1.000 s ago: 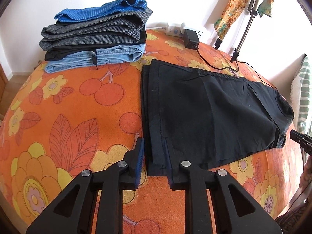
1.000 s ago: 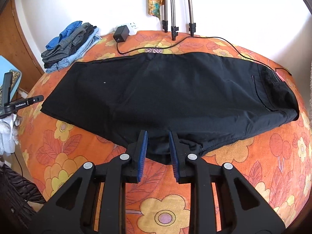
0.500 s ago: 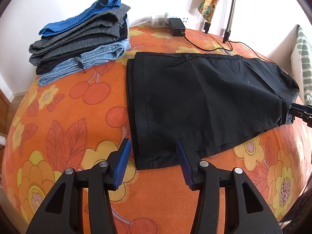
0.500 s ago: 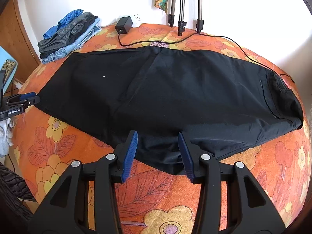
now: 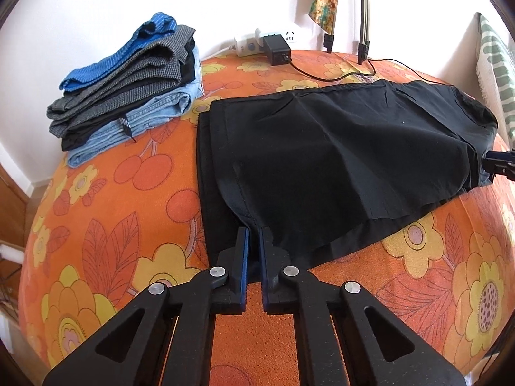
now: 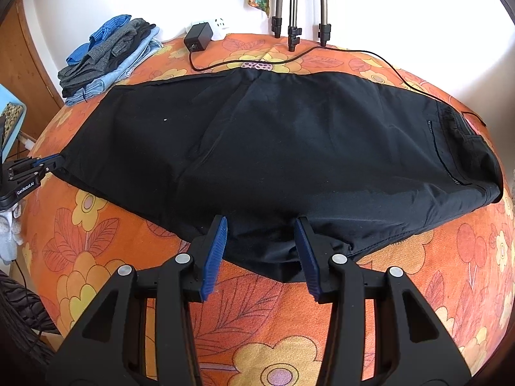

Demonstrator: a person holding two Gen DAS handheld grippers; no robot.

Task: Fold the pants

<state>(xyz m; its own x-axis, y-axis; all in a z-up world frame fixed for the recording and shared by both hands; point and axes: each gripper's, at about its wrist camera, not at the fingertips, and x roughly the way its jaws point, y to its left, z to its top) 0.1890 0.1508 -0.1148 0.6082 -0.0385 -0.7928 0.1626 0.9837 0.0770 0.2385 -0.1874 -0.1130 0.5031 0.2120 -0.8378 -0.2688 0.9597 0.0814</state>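
Black pants (image 5: 338,157) lie folded lengthwise on the orange flowered surface (image 5: 128,225); they also show in the right wrist view (image 6: 289,148), waistband at the right. My left gripper (image 5: 253,236) is shut on the near corner of the leg hems and lifts the top layer a little. It shows at the far left in the right wrist view (image 6: 48,164). My right gripper (image 6: 260,228) is open, its jaws wide apart on either side of the crotch point at the near edge. It shows at the far right edge in the left wrist view (image 5: 497,164).
A stack of folded clothes (image 5: 128,96) sits at the back left. A power strip with a black adapter (image 5: 276,48) and its cable (image 6: 322,52) lie at the back by the wall. Tripod legs (image 6: 293,16) stand behind the pants.
My left gripper opened and then shut on the hem corner, raising the top layer. My right gripper opened wider over the crotch edge.
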